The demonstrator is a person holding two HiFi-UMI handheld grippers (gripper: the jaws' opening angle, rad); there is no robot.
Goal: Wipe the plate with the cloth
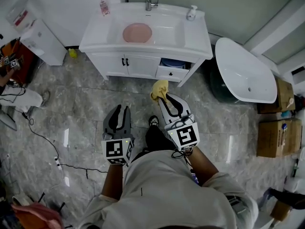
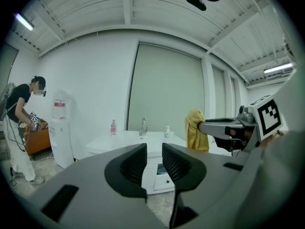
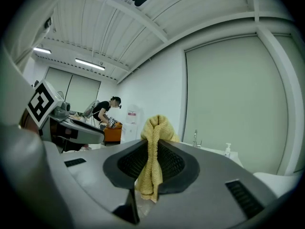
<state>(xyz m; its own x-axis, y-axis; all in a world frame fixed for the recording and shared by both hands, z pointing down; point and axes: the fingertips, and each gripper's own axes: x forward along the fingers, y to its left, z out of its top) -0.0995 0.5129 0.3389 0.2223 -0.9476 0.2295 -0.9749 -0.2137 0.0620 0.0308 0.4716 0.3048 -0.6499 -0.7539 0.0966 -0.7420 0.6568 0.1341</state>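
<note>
A round pink plate (image 1: 137,33) lies in the basin of the white vanity (image 1: 195,44), well ahead of both grippers. My right gripper (image 1: 164,98) is shut on a yellow terry cloth (image 1: 159,90); in the right gripper view the cloth (image 3: 153,142) is pinched between the pads and bulges above and hangs below them. My left gripper (image 1: 120,112) is held beside it at waist height, its jaws a narrow gap apart with nothing between them (image 2: 154,163). The left gripper view shows the cloth (image 2: 194,130) hanging at the right gripper's tip.
On the vanity stand a faucet (image 1: 150,1), a soap dispenser (image 1: 191,13) and a small bottle (image 1: 103,6); one drawer (image 1: 171,71) is pulled out. A white tub (image 1: 245,73) sits right, a water dispenser (image 1: 40,37) left, cardboard boxes (image 1: 279,137) far right, floor cables (image 1: 47,142), another person (image 2: 21,123).
</note>
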